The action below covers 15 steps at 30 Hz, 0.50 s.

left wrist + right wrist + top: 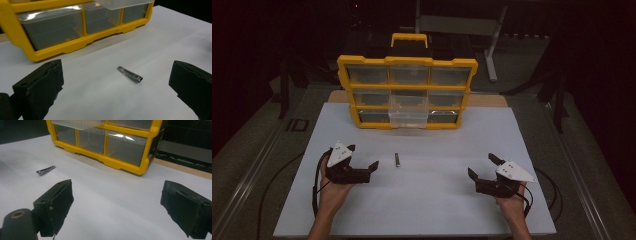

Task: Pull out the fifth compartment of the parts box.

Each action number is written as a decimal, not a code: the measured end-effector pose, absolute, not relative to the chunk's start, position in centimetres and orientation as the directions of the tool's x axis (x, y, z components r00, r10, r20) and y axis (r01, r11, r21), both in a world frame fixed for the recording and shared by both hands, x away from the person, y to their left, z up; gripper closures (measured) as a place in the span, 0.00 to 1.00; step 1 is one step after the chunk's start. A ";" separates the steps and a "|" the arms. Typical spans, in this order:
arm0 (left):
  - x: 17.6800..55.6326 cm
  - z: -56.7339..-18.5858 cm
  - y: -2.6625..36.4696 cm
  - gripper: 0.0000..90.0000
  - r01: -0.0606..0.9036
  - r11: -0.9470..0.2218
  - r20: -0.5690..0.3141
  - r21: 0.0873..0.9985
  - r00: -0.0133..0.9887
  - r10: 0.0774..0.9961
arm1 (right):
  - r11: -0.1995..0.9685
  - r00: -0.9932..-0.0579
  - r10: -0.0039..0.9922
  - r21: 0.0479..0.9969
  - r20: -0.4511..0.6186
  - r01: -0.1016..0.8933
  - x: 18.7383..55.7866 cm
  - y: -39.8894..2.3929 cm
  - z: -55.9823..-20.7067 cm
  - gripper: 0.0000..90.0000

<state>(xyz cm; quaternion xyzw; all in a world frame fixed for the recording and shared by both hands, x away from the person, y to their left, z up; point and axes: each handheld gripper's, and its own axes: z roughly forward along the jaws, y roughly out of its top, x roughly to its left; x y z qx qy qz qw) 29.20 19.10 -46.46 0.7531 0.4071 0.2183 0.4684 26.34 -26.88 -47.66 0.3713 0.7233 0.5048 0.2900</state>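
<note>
While both hands rested on the white tabletop (422,200), each pair of tongs stood wide open and gripped nothing. The left tongs (362,157) lay at the near left of the tabletop, with the jaws pointed toward the centre. The right tongs (482,166) lay at the near right, well apart from the left pair.

A small flat silver metal nail clipper (397,159) lay on the bare tabletop between the two pairs of tongs, nearer the left pair and touched by neither. In the left gripper view, the clipper (130,74) lay ahead of the jaws, between their lines and not yet within them. In the right gripper view, it (45,170) lay far off to the upper left.

A yellow plastic organiser case with nine clear drawers and a carry handle (407,91) stood upright at the far edge of the tabletop. One clear plastic drawer in the bottom middle position (408,119) was pulled out toward the person. The remaining drawers sat flush in the frame. The clipper lay near the front of that open drawer, separated from it by bare tabletop.
</note>
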 end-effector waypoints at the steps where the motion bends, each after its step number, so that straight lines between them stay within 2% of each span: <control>1: 29.5 -46.5 18.7 0.00 0.410 -0.236 -0.050 0.881 0.576 0.816 | 0.213 -0.555 0.831 0.946 -0.044 0.243 26.4 -26.9 -47.7 0.12; 15: 31.4 -46.8 16.1 0.01 0.429 -0.263 -0.053 0.864 0.597 0.801 | 0.215 -0.552 0.833 0.946 -0.047 0.244 26.4 -27.0 -48.0 0.12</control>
